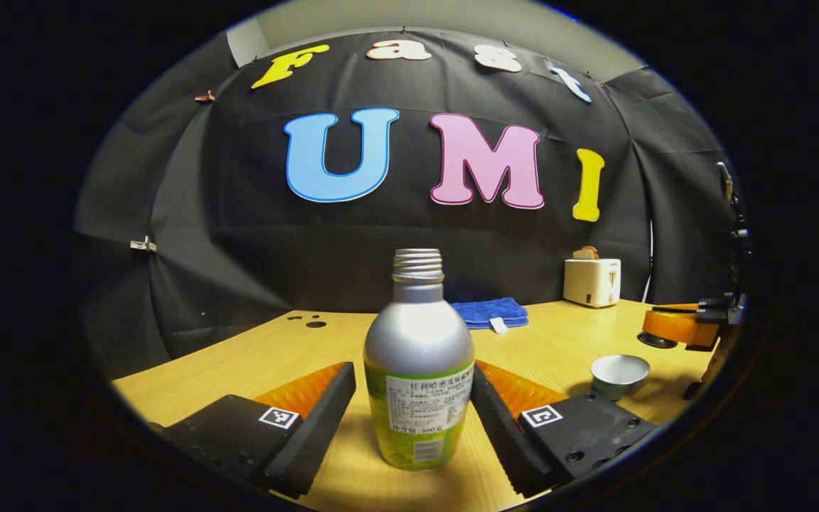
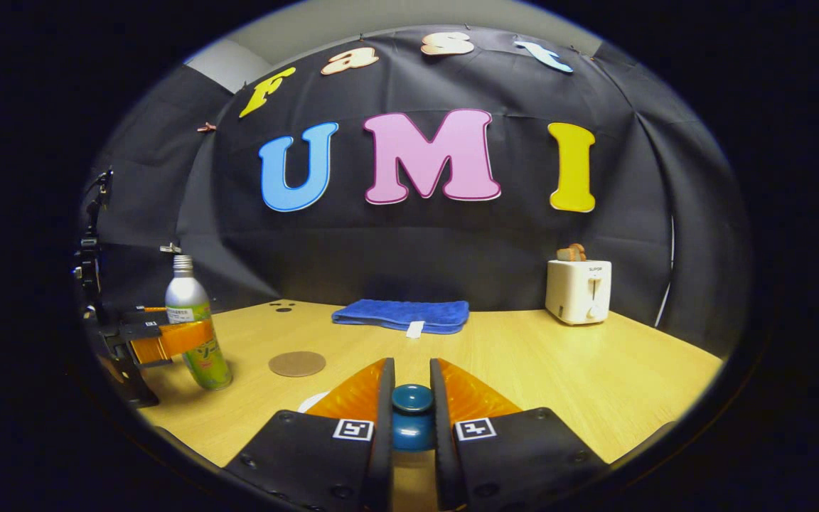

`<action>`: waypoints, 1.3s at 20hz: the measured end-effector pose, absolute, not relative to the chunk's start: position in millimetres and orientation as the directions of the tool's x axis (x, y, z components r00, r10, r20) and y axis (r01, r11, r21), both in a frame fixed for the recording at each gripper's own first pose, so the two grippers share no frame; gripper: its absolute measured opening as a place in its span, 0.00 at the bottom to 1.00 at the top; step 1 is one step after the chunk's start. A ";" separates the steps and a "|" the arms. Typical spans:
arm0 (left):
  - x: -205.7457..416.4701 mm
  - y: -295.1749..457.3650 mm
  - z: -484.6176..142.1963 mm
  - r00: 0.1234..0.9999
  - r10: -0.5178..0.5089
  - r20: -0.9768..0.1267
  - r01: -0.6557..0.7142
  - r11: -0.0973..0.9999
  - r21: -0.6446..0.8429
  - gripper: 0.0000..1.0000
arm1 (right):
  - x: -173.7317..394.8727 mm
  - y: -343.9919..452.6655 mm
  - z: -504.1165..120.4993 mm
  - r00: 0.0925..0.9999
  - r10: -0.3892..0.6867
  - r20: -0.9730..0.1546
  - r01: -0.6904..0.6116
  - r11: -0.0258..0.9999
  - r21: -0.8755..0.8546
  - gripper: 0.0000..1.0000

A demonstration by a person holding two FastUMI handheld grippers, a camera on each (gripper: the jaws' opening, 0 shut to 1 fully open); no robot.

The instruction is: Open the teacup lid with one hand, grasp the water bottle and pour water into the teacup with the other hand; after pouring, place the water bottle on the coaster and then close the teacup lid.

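Observation:
The silver water bottle [image 1: 418, 370] with a green label and no cap stands on the table between the fingers of my left gripper [image 1: 413, 398]. Its right finger touches the bottle; a thin gap shows at the left finger, so it is open. In the right gripper view the same bottle [image 2: 193, 323] stands far left with that gripper around it. My right gripper [image 2: 411, 419] is shut on the blue knob of the teacup lid [image 2: 411, 402]. The teacup [image 1: 619, 375] stands uncovered at the right, below the right gripper [image 1: 680, 327]. The round brown coaster [image 2: 296, 363] lies flat, right of the bottle.
A folded blue towel [image 2: 402, 314] lies at the back of the wooden table [image 2: 559, 384]. A white toaster [image 2: 579, 290] with bread in it stands at the back right. The black cloth wall closes off the rear.

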State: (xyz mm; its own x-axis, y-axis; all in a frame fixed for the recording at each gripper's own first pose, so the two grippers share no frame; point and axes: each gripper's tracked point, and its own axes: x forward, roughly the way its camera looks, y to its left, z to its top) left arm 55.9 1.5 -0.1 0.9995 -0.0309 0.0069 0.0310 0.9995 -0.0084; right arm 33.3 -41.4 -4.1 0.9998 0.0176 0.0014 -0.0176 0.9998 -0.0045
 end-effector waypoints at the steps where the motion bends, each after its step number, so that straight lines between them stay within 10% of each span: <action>1: 59.7 2.0 0.7 0.999 -0.031 0.006 0.031 0.999 -0.008 0.98 | 33.2 -44.6 -4.2 1.000 0.012 0.001 -0.012 1.000 -0.003 0.27; 9: 70.4 -3.9 0.8 0.999 -0.047 0.006 0.047 0.999 0.010 0.82 | 33.4 -63.4 -3.7 1.000 -0.018 0.001 0.018 1.000 -0.005 0.27; 15: 72.5 -31.8 14.1 0.998 -0.055 0.004 0.052 0.954 0.296 0.81 | 36.6 -91.5 -1.8 0.998 -0.057 -0.001 0.057 0.998 -0.004 0.27; 26: 82.5 -85.4 9.7 0.988 -0.139 -0.067 0.129 0.505 0.853 0.80 | 39.1 -102.3 -1.1 1.000 -0.025 -0.001 0.025 1.000 -0.003 0.27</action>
State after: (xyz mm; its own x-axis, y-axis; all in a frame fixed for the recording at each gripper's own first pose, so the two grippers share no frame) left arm 82.5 -85.4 9.7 0.9880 -0.1393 -0.0673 0.1294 0.5054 0.8532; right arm 39.1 -102.3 -1.1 0.9997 -0.0254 -0.0010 0.0254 0.9997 -0.0026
